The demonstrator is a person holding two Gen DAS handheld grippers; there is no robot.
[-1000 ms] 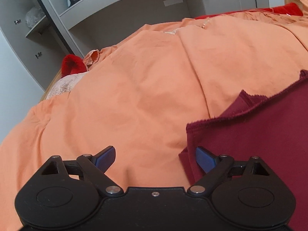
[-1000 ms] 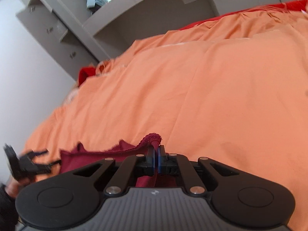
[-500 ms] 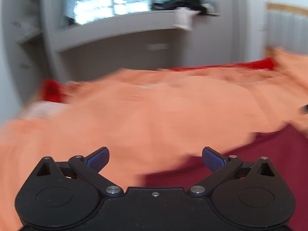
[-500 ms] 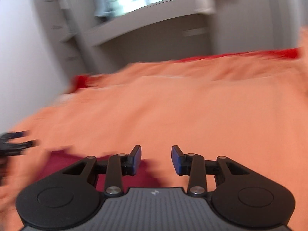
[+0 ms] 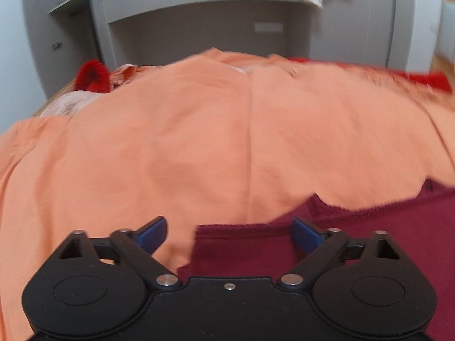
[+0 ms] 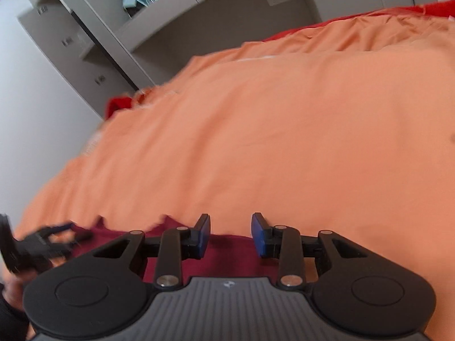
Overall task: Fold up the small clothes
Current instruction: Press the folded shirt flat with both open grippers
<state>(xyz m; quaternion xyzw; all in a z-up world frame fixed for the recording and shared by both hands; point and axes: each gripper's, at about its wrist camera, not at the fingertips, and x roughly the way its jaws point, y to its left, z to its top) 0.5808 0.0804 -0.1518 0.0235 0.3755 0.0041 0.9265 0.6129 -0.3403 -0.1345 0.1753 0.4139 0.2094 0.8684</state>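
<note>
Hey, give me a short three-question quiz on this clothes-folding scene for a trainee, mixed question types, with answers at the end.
1. True or false: the dark maroon fabric garment lies on the orange cotton bedspread.
2. Multiple choice: The right gripper has A) cloth pinched in its jaws, B) jaws apart with nothing pinched, C) a hanger.
3. Fill in: the fuzzy object at the bedspread's far left corner is coloured ____.

Key: 1 true. 2 B; the jaws are closing, with the maroon cloth lying below them. 3 red.
</note>
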